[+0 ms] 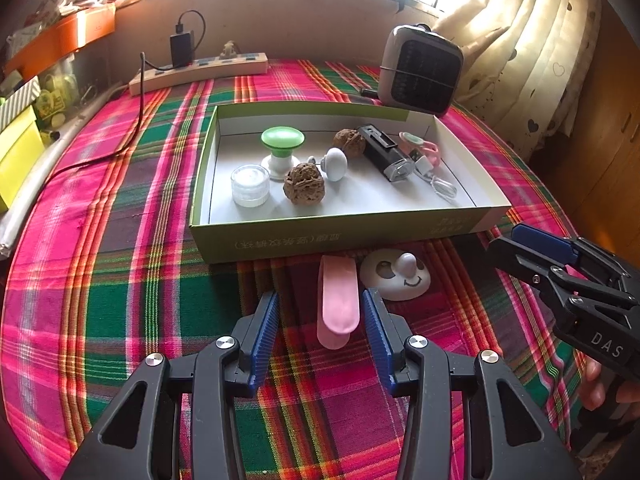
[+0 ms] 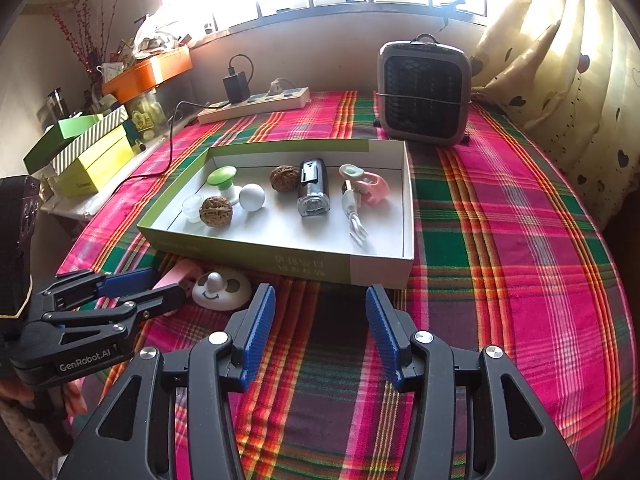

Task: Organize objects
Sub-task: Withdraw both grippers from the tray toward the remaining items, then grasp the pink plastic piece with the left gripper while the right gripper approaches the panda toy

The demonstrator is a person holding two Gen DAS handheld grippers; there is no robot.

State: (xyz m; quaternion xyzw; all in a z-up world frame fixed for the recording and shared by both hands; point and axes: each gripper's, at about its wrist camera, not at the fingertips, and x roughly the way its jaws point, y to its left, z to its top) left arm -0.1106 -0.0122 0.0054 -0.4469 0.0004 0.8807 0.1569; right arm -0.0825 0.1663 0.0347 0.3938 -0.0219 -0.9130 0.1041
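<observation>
Most of the sorting looks done: the shallow box [image 1: 340,236] already holds a clear jar [image 1: 250,185], two walnuts, a green-topped knob, a white knob, a black device and a cable. My left gripper [image 1: 320,320] stands apart around the pink case [image 1: 337,304], not pressing it. The white smiley piece [image 1: 394,276] lies just beside, outside the box. My right gripper [image 2: 320,320] is apart and empty.
</observation>
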